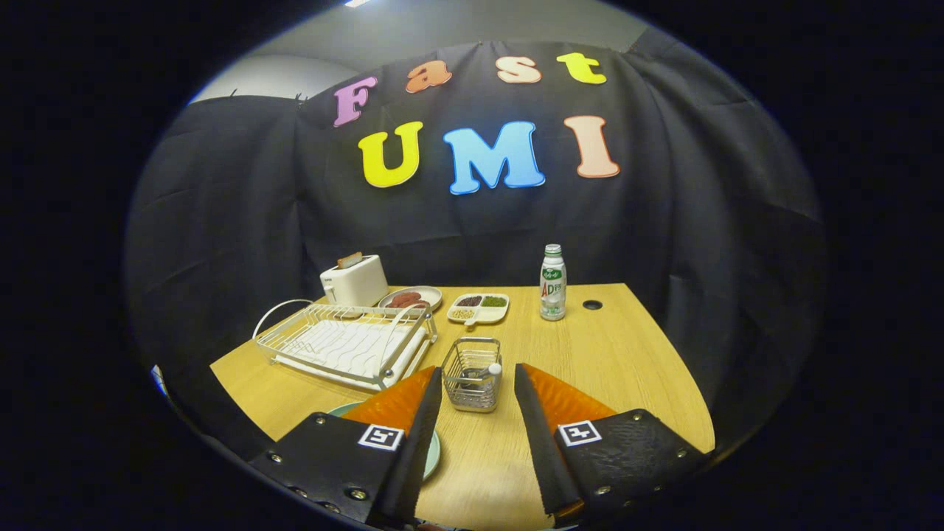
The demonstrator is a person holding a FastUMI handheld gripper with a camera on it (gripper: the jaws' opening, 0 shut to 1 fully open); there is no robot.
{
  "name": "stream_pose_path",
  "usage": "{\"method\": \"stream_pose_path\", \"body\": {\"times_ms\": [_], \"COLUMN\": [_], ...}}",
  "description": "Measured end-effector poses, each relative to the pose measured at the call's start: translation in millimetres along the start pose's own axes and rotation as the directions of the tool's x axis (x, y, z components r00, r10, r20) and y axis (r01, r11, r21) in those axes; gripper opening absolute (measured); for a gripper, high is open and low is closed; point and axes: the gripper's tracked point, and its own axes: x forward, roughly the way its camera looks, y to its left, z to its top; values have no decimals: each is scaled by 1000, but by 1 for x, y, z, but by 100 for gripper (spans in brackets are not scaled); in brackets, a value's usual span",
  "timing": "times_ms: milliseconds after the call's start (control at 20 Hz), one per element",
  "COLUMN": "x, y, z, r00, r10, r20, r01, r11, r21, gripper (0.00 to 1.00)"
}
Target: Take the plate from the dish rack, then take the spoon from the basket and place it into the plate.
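The gripper (478, 376) hung over the near part of the wooden table (605, 361), its two fingers spread wide apart and holding nothing. Between the fingertips, just ahead of them, stood the small wire basket (473, 373), upright on the table. Something pale with a white end, likely the spoon (492, 371), leaned inside the basket toward its right side; I could not make out its shape clearly through the wires.

The plate (434, 451), a pale green one, lay flat on the table at the lower left of the frame, mostly hidden under the left finger, with only its rim showing beside and behind that finger. It sat just in front of the dish rack (346, 343), which took up the left middle of the frame: a white wire rack on a white tray, with no dishes standing in it.

Farther back, against the black cloth, a white toaster (355, 281) stood with a slice of bread sticking out of its slot. Just right of it was a round dish (411, 298) with reddish-brown food, and beside that a white divided tray (479, 307) holding dark, green and pale fillings in separate compartments. A small bottle (553, 283) with a green and white label stood upright near the table's far edge, well apart from the basket, with a dark round hole (592, 304) in the tabletop just to its right.
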Motion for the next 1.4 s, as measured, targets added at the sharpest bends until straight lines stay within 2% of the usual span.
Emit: {"method": "stream_pose_path", "body": {"times_ms": [150, 450, 750, 950, 1000, 1050, 1150, 1250, 1350, 1400], "x": [4, 52, 109, 125, 129, 127, 135, 136, 140, 139], "y": [-4, -17, -13, -9, -7, -8, -10, -7, -8, -5], "z": [0, -13, -27, -35, -34, -28, -27, -26, -28, -25], "r00": [999, 994, 986, 984, 982, 978, 972, 973, 974, 972], "r10": [-13, -30, -20, -7, -5, -13, -34, -32, -39, -33], "r20": [53, 109, 166, 177, 187, 210, 233, 230, 223, 232], "r01": [14, 38, 33, 19, 17, 26, 49, 48, 47, 39], "r11": [1000, 996, 997, 997, 998, 998, 997, 997, 998, 999], "r21": [-17, -76, -72, -70, -62, -60, -57, -64, -32, -21], "gripper": [62, 62, 62, 62, 55, 56, 39, 34, 18, 18]}}
